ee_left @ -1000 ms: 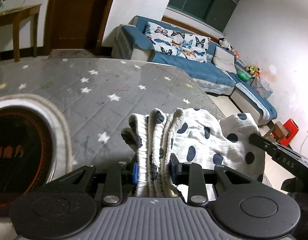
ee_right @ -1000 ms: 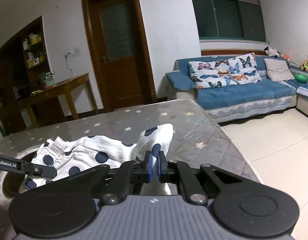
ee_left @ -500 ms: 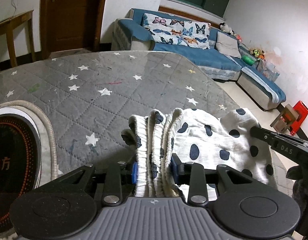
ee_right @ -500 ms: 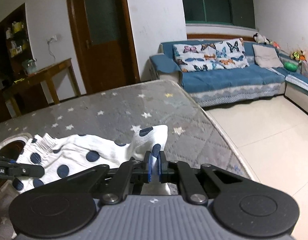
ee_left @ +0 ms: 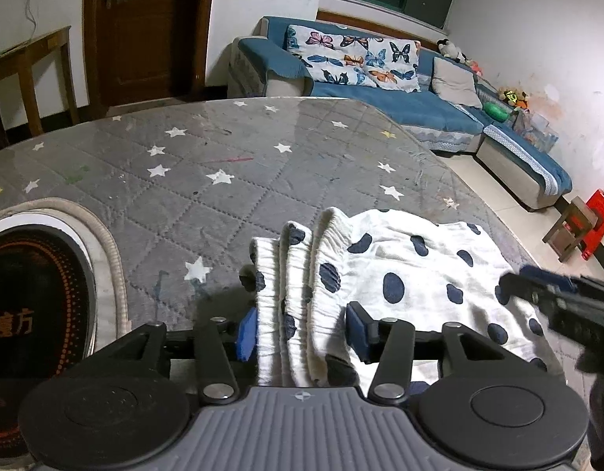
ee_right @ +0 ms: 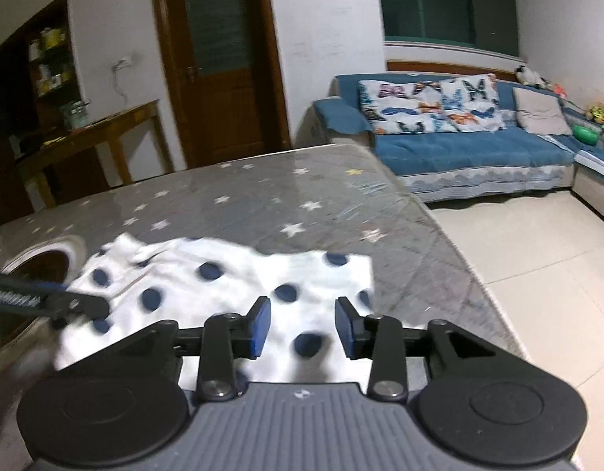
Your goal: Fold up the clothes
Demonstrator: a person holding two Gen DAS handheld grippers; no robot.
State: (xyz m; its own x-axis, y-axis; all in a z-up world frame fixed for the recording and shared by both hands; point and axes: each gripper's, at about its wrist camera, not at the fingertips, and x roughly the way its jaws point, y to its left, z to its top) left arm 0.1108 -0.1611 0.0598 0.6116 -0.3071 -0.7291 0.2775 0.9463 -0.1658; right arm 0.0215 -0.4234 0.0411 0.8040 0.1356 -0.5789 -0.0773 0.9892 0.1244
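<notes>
Left claw (ee_left: 302, 331): spread wide, gripping nothing. Gathered waistband of the shorts (ee_left: 400, 274) lying slack between the two blue pads, apparently unpinched; a sliver of gap showing at the right pad, while contact at the left pad cannot be told.

Right claw (ee_right: 304, 324): likewise wide, poised just above the hem end of the shorts, on the side far from the inset (ee_left: 35, 294). Nothing between its pads but cloth lying flat below. Whether touching the fabric or hovering: cannot tell, given the blur in that view.

Shorts: white with dark dots, resting on the grey starred worktop (ee_left: 223, 157), just beside the inset. Waistband end nearest the inset, bunched into three upright ridges; legs stretching away from the inset toward the worktop's edge. Looks doubled over lengthwise, lying fairly flat apart from the waistband ridges.

Beyond, well away from the inset: floor tiles, a blue sofa (ee_left: 420, 106) with butterfly cushions, a door and a side table.

Step in hand, by the look of it: cloth set down at the end of one fold, both claws free for a fresh grip.

Next move, as a guess: pinch the waistband again with the left, take the hem corners with the right, then carry one end over the other to halve the length. Calls for a low, shallow approach so the pads catch every layer at once, and for matched height on both sides so the stack does not skew or slide off the worktop edge.
</notes>
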